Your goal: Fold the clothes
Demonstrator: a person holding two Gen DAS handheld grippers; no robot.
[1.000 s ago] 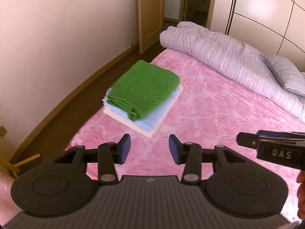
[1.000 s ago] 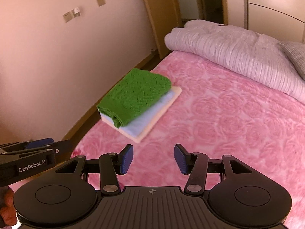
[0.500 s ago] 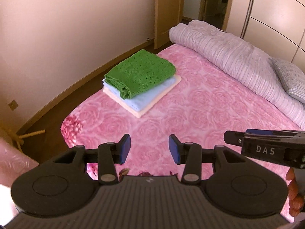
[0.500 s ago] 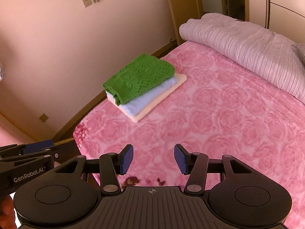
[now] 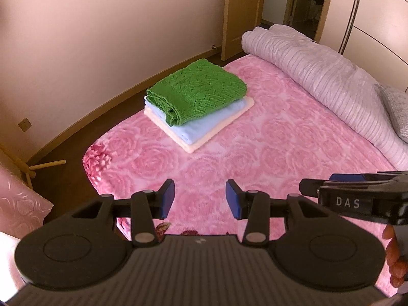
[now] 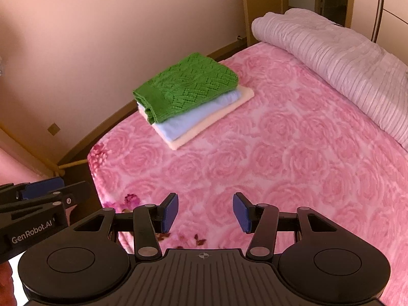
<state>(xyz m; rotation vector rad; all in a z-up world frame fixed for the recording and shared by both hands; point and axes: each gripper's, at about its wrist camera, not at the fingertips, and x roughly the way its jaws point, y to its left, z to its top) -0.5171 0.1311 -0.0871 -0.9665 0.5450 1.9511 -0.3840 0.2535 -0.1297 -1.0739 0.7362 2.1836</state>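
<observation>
A stack of folded clothes lies on the pink rose-patterned bed (image 5: 280, 137) (image 6: 293, 153): a green knit sweater (image 5: 197, 90) (image 6: 186, 85) on top, a light blue garment (image 5: 204, 125) (image 6: 193, 119) under it, a cream one (image 5: 219, 132) (image 6: 219, 117) at the bottom. My left gripper (image 5: 200, 199) hovers open over the bed's near edge, well short of the stack, nothing between its blue pads. My right gripper (image 6: 205, 211) is likewise open and empty. Each gripper shows at the edge of the other's view.
A rolled lilac striped duvet (image 5: 331, 81) (image 6: 344, 58) lies along the bed's far side, with a grey pillow (image 5: 395, 107) beside it. Dark floor (image 5: 84, 127) and a beige wall run left of the bed. A wooden door (image 5: 242, 12) stands behind.
Both grippers have pulled back from the stack, which now looks smaller and farther away. The bed's near corner and the floor have come into view. Jaws unchanged.
</observation>
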